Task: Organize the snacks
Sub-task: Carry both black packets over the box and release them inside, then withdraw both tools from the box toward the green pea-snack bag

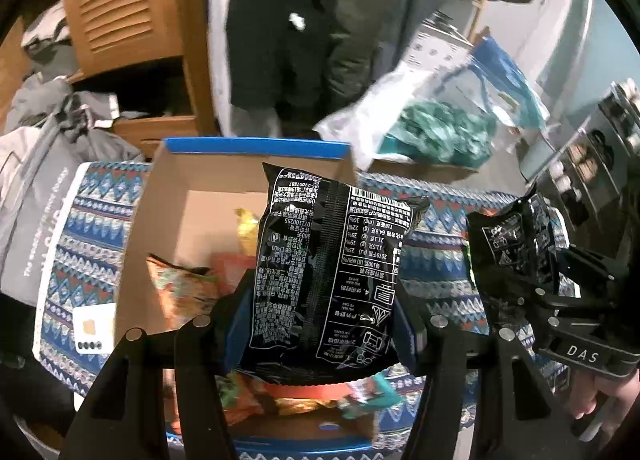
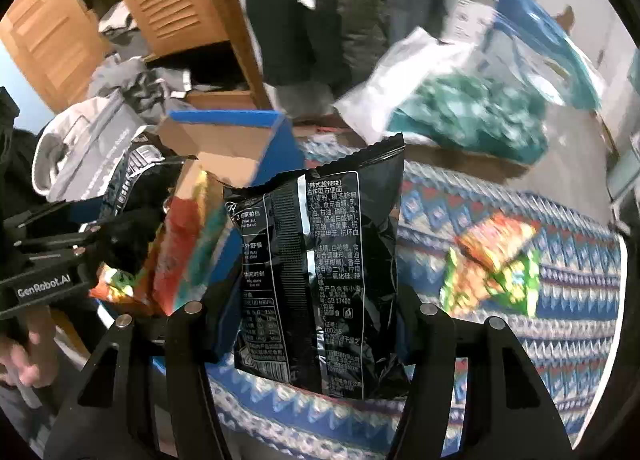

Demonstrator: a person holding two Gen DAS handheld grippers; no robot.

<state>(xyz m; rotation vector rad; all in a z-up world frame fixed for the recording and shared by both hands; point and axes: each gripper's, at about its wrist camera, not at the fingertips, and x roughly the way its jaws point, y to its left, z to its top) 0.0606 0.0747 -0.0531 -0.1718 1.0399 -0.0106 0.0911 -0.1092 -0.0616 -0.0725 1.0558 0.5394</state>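
**Two black noodle packets held over the patterned cloth**

The left gripper [image 1: 320,324] is clamped on a glossy black foil noodle packet printed with white text [image 1: 332,272], its crinkled back seam running upright and its serrated top edge pointing away. This packet hangs above the open brown cardboard box with blue rim [image 1: 168,196], which sits on the blue zigzag-patterned woven cloth [image 1: 68,244]. Inside the box lie soft, crumpled orange-and-green snack bags [image 1: 180,288], filling its near half; the far half shows bare cardboard floor.

The right gripper [image 2: 316,324] is closed on a second shiny black foil packet with white lettering [image 2: 320,272], also upright, held just right of the box's blue outer wall [image 2: 280,152] and over the cloth. In the left wrist view this gripper appears at the far right, well apart from the box.

On the cloth to the right lies a loose orange-and-green wrinkled snack bag [image 2: 492,264], with open patterned fabric around it. Beyond the cloth's far edge rests a translucent plastic bag holding teal material [image 2: 460,116], blurred.
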